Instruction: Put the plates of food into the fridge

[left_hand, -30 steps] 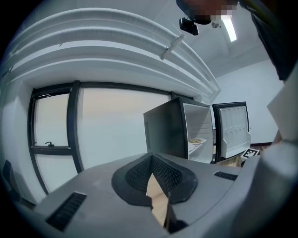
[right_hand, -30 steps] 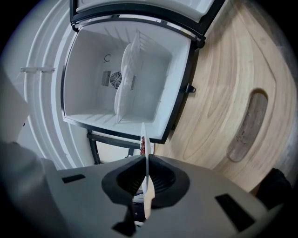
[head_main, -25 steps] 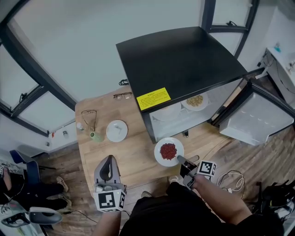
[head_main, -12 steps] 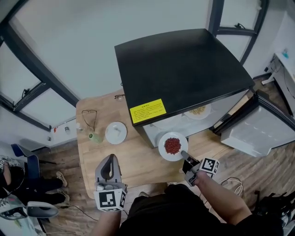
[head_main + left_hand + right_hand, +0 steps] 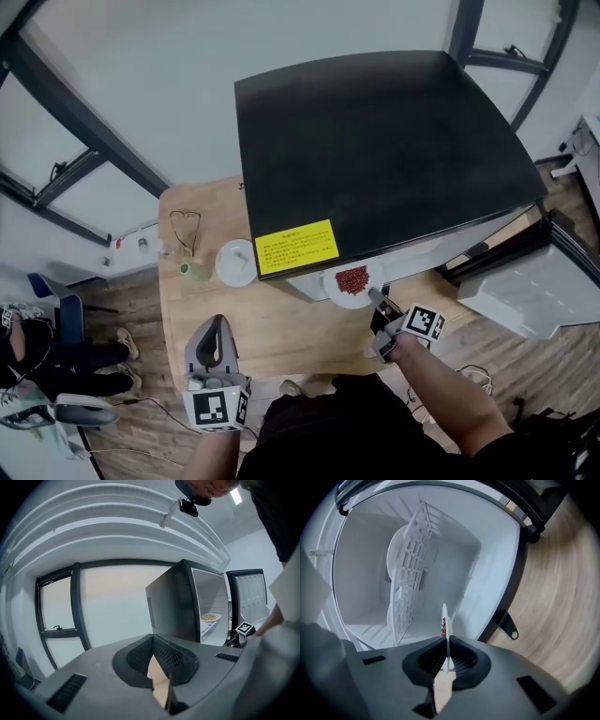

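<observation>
Plate of red beans (image 5: 353,280) was at the fridge's (image 5: 375,141) open front, rim pinched in the right gripper (image 5: 377,300); left gripper (image 5: 215,330), jaws together and empty, hung over the table's (image 5: 281,328) near edge.

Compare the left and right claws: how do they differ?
The right claw grips the plate of red food by its rim; the left claw holds nothing. The right claw reaches the fridge opening; the left claw hangs back over the table. Both face the fridge.
</observation>
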`<action>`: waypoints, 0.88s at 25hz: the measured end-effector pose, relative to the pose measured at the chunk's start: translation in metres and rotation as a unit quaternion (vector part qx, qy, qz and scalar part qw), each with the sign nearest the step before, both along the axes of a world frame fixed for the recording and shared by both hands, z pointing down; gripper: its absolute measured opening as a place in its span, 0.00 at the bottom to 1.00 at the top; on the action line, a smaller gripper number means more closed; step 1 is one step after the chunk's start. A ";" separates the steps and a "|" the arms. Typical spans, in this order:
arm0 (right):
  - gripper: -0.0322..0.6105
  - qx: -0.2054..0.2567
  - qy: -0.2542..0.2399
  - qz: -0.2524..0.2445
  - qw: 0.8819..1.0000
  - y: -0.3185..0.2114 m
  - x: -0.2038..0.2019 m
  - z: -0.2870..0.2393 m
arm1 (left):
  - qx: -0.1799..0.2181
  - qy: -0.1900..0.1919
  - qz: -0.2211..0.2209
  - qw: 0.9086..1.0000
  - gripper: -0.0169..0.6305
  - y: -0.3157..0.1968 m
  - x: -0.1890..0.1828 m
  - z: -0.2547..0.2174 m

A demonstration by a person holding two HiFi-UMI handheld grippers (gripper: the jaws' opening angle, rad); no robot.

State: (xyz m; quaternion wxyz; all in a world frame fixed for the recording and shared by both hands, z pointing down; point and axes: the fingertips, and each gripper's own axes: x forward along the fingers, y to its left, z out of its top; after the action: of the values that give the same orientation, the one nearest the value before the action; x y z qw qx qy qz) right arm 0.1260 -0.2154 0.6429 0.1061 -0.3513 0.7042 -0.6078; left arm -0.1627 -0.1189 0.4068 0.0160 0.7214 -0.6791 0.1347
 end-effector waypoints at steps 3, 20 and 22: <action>0.10 -0.006 0.004 0.001 1.000 -0.012 -0.006 0.003 | -0.005 -0.001 -0.012 1.000 0.03 0.002 -0.004 0.003; 0.10 -0.007 0.060 -0.015 0.998 -0.062 -0.027 0.013 | -0.028 0.004 -0.084 0.996 0.03 0.030 -0.039 0.010; 0.10 0.004 0.095 -0.027 0.995 -0.066 -0.028 0.013 | -0.027 -0.001 -0.083 0.996 0.03 0.031 -0.042 0.008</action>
State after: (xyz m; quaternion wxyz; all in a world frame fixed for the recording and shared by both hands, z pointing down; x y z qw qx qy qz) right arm 0.0985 -0.2813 0.6559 0.0239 -0.3881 0.7229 -0.5712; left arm -0.2045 -0.0877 0.4153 0.0461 0.6614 -0.7330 0.1518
